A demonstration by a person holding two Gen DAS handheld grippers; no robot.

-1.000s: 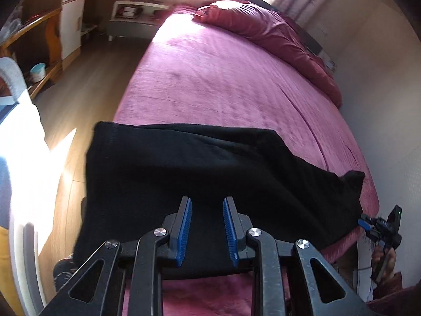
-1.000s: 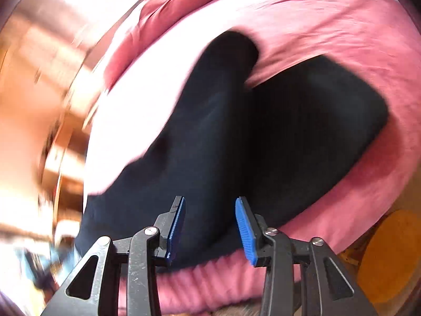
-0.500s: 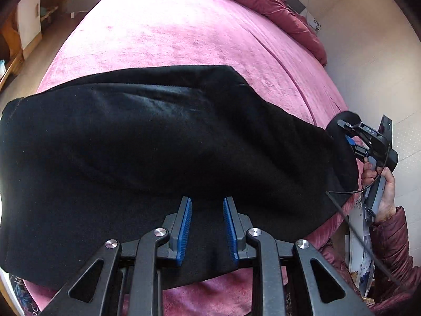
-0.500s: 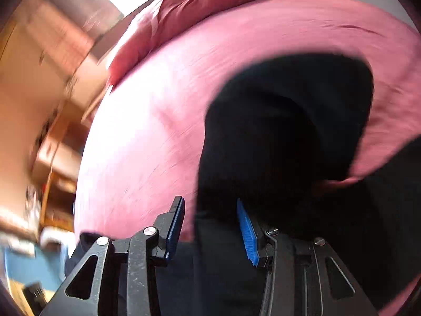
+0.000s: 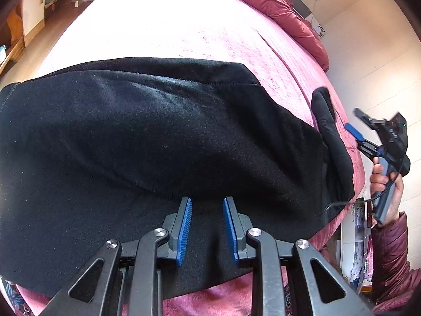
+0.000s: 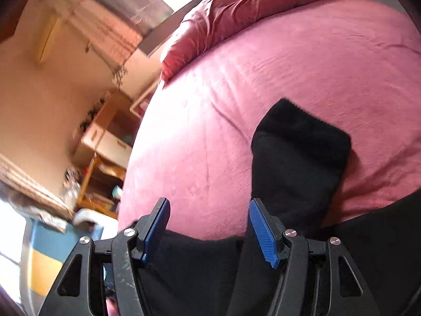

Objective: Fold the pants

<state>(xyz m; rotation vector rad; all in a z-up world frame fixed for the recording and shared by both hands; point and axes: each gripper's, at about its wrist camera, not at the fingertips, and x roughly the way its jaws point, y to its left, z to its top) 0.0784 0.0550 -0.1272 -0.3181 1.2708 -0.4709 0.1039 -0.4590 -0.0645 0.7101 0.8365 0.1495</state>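
The black pants (image 5: 163, 142) lie flat across the near edge of the pink bed (image 5: 184, 26). A moment ago the right claw (image 6: 209, 226) was down over one leg end. Now it has pulled back and hangs wide open, holding nothing. That leg end (image 6: 300, 152) lies flipped over by the bed's right edge. The left claw (image 5: 205, 226) still hovers over the middle of the pants, part open and empty. I think the first fold is only starting.
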